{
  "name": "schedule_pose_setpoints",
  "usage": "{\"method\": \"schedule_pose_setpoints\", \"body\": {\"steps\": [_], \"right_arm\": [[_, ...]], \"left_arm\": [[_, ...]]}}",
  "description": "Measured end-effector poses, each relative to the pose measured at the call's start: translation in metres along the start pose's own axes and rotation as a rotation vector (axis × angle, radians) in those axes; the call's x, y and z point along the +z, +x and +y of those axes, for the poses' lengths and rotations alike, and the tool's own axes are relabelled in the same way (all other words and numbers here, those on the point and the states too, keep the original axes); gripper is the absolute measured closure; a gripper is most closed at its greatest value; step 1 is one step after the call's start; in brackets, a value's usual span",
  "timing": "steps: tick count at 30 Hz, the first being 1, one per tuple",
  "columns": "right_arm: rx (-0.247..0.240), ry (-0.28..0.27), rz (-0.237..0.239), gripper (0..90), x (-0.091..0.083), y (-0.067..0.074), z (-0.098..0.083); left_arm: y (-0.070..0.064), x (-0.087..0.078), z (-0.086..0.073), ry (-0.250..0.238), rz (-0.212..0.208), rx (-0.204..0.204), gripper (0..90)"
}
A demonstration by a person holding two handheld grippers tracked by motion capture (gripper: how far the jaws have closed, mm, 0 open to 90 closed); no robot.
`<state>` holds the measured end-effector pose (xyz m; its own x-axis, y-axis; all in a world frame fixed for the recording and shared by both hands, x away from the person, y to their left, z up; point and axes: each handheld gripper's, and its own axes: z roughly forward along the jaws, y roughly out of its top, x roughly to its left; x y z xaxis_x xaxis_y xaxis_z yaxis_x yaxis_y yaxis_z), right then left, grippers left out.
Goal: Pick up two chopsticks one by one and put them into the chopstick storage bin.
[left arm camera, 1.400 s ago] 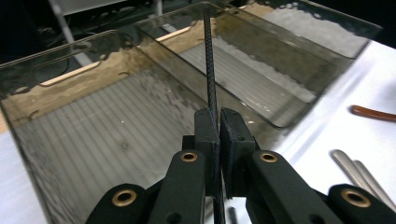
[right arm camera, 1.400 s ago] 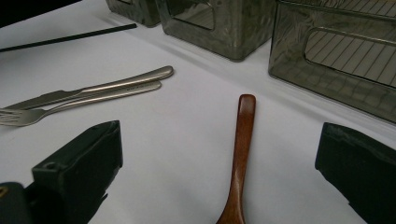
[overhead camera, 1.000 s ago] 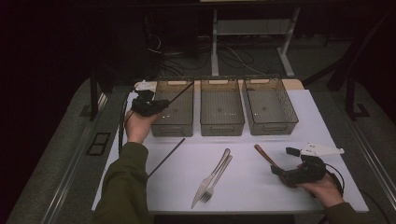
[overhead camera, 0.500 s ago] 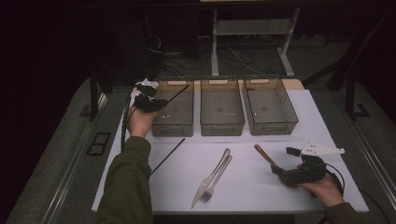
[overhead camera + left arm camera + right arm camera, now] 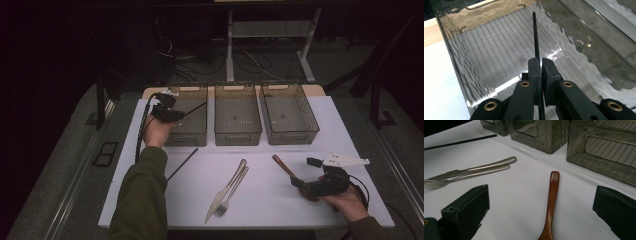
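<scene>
Your left gripper (image 5: pixel 172 114) has dropped lower over the left bin (image 5: pixel 192 116) since the earlier frame, clamped on a black chopstick (image 5: pixel 535 37) whose tip hangs inside that bin. Your right gripper (image 5: pixel 541 212) rests on the bench (image 5: pixel 280 200), jaws wide apart, wooden spoon (image 5: pixel 550 207) lying between them, untouched. Second chopstick (image 5: pixel 182 163), knife (image 5: pixel 226 190) and fork (image 5: pixel 231 192) lie on the bench

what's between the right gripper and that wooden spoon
Nothing visible. The right gripper has its jaws wide open, with the wooden spoon lying on the bare white mat between them; the knife and fork lie off to one side.
</scene>
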<state>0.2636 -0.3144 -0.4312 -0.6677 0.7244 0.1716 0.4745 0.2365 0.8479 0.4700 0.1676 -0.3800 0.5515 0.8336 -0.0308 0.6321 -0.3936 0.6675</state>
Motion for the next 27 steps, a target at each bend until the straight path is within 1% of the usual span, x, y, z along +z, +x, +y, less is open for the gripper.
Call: {"method": "schedule_pose_setpoints", "body": {"steps": [2,6,7,8,10,11,15,18,19,21,24,25,27], "right_arm": [[0.000,0.000,0.000,0.2,0.000,0.000,0.000],[0.000,0.000,0.000,0.2,0.000,0.000,0.000],[0.000,0.000,0.000,0.2,0.000,0.000,0.000],[-0.001,0.000,0.000,0.2,0.000,0.000,0.000],[-0.001,0.000,0.000,0.2,0.000,0.000,0.000],[-0.001,0.000,0.001,0.2,0.000,0.000,0.000],[-0.002,0.001,-0.001,0.2,0.000,0.000,0.000],[-0.003,0.003,-0.002,0.2,0.000,0.000,0.000],[-0.003,0.004,-0.003,0.2,0.000,0.000,0.000],[-0.003,0.006,-0.003,0.2,0.000,0.001,0.000],[-0.004,0.005,-0.004,0.2,0.000,0.001,0.000],[-0.001,0.006,-0.004,0.2,0.000,0.001,0.000],[-0.001,0.006,-0.004,0.2,0.000,0.001,-0.001]], "left_arm": [[0.000,0.002,-0.001,0.006,0.000,0.005,85.1],[0.000,0.002,0.000,-0.002,-0.002,0.007,84.2],[-0.001,0.001,0.000,-0.010,0.003,0.004,82.3],[-0.001,0.001,0.000,-0.014,0.007,0.002,76.2],[0.000,0.000,0.000,-0.017,0.006,0.012,71.7],[0.000,-0.001,0.001,-0.019,0.007,0.008,69.1],[-0.001,-0.006,0.000,-0.034,-0.019,0.009,62.4],[-0.003,-0.011,0.001,-0.049,-0.042,0.031,57.0],[-0.004,-0.013,0.001,-0.055,-0.048,0.040,55.2],[-0.007,-0.018,0.001,-0.080,-0.069,0.043,52.8],[-0.011,-0.027,0.002,-0.117,-0.082,0.056,49.0],[-0.014,-0.030,0.002,-0.140,-0.083,0.047,48.3],[-0.016,-0.036,0.002,-0.158,-0.093,0.055,46.6]]}}
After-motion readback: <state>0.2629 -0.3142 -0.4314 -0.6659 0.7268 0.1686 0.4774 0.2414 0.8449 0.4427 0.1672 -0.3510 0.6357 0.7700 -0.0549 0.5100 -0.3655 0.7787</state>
